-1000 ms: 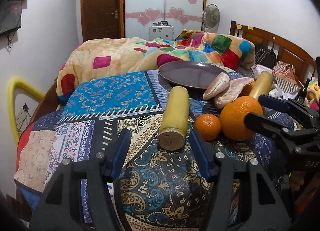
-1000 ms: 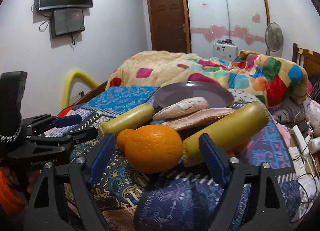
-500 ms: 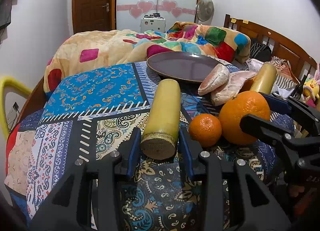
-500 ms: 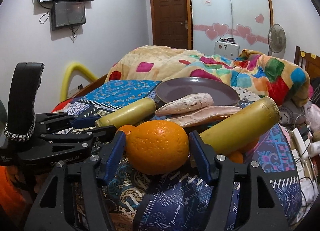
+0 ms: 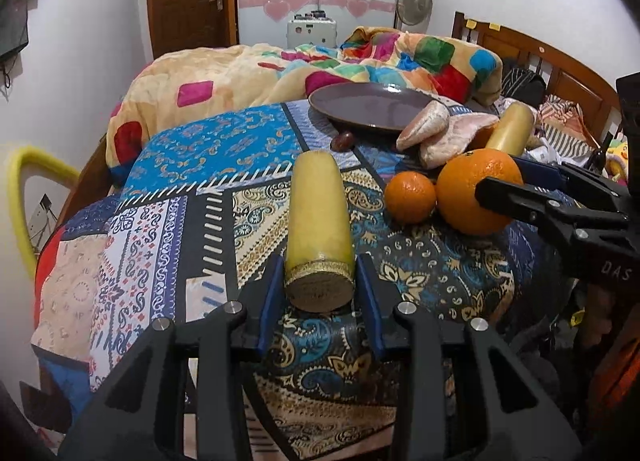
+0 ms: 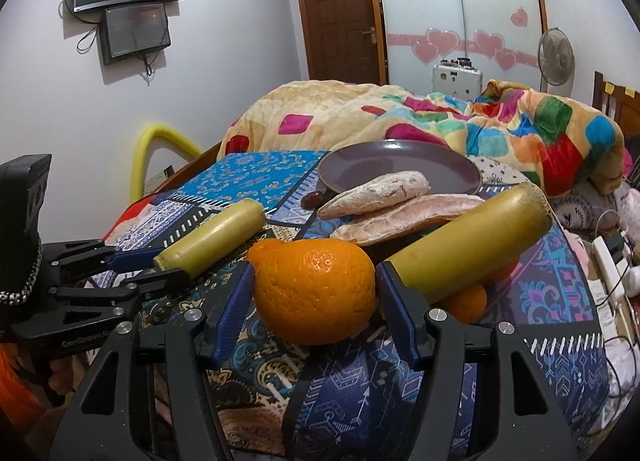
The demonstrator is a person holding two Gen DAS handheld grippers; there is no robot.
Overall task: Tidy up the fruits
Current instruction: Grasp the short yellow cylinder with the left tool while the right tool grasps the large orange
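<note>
Left wrist: gripper (image 5: pixel 320 289) flanking sugarcane (image 5: pixel 318 221)

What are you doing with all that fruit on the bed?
Sorting it. The left gripper has its fingers pressed against the cut end of a yellow sugarcane piece lying on the patterned blanket. The right gripper has its fingers on either side of the big orange, which rests on the blanket. The purple plate behind them holds no fruit. Beside it lie two pomelo wedges, another sugarcane piece and a small tangerine.
</note>
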